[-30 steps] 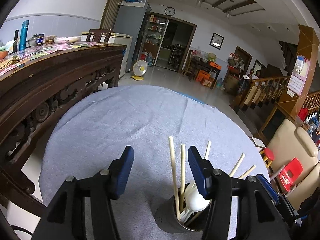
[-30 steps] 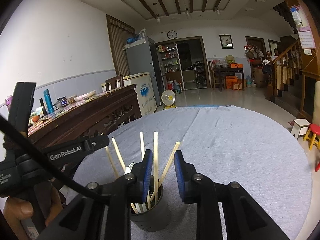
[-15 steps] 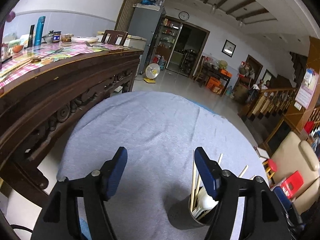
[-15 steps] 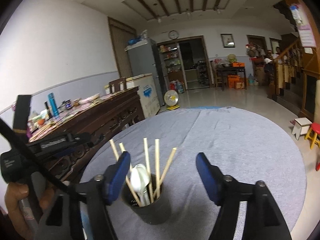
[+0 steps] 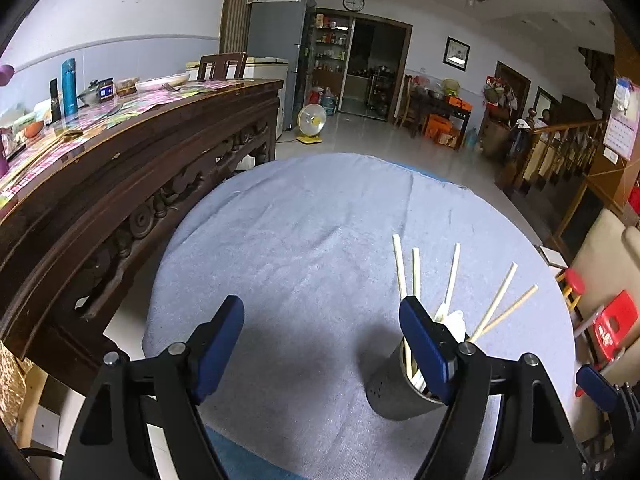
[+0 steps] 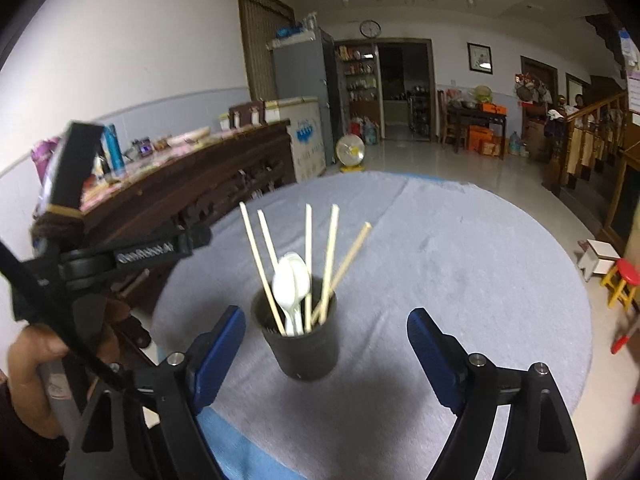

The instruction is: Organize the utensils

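Hovering tongs (image 6: 326,354), jaws wide, behind cup (image 6: 306,350)

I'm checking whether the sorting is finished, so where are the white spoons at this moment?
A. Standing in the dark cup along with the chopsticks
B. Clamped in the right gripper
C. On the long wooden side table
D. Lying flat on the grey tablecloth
A: the white spoons stand in the dark cup among the chopsticks, and the right gripper is open with nothing pressed between its pads.
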Available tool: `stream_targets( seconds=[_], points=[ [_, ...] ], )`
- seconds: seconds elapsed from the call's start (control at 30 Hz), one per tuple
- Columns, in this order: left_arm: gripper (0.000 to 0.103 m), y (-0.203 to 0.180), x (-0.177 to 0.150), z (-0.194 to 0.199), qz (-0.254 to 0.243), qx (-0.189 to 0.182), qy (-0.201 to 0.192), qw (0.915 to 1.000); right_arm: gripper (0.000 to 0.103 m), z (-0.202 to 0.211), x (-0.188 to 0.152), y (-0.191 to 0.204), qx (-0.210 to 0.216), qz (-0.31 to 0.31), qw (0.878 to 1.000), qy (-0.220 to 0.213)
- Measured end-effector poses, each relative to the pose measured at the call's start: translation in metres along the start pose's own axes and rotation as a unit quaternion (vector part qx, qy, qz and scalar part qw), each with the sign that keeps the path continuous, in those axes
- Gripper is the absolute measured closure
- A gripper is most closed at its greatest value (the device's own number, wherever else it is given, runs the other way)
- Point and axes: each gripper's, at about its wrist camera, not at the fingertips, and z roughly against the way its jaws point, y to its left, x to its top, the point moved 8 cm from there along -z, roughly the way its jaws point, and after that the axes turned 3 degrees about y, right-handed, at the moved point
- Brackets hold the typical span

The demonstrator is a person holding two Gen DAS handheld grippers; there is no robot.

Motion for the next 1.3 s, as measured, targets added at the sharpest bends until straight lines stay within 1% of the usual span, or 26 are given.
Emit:
stream_targets(
  seconds=[0.13, 0.3, 0.47, 0.6, 0.83, 1.13, 1.3],
  points=[
    [0.021, -0.001, -0.004, 0.004, -0.013, 0.004, -0.001, 0.9999, 0.016, -0.003, -0.009, -0.009, -0.025, -0.016, 0.999, 0.015],
    [0.02, -0.006, -0.009, 0.008, -0.028, 0.0, 0.004, 0.9996, 0.009, -0.006, -0.013, -0.017, -0.047, -0.033, 0.998, 0.027],
    [0.02, -0.01, -0.012, 0.012, -0.037, 0.002, 0.001, 0.9993, 0.008, -0.006, -0.015, -0.023, -0.066, -0.04, 0.997, 0.032],
    [0.02, -0.011, -0.013, 0.012, -0.046, 0.006, 0.003, 0.9989, 0.008, -0.004, -0.014, -0.023, -0.065, -0.041, 0.997, 0.033],
    [0.02, -0.011, -0.017, 0.008, -0.054, 0.004, 0.012, 0.9984, 0.008, -0.006, -0.014, -0.014, -0.041, -0.035, 0.998, 0.037],
    [0.02, -0.007, -0.019, 0.003, -0.059, 0.001, 0.021, 0.998, 0.007, -0.009, -0.014, -0.008, -0.039, -0.025, 0.998, 0.041],
    [0.02, -0.005, -0.019, 0.001, -0.062, 0.0, 0.024, 0.9978, 0.007, -0.012, -0.015, -0.009, -0.037, -0.031, 0.998, 0.045]
  ],
)
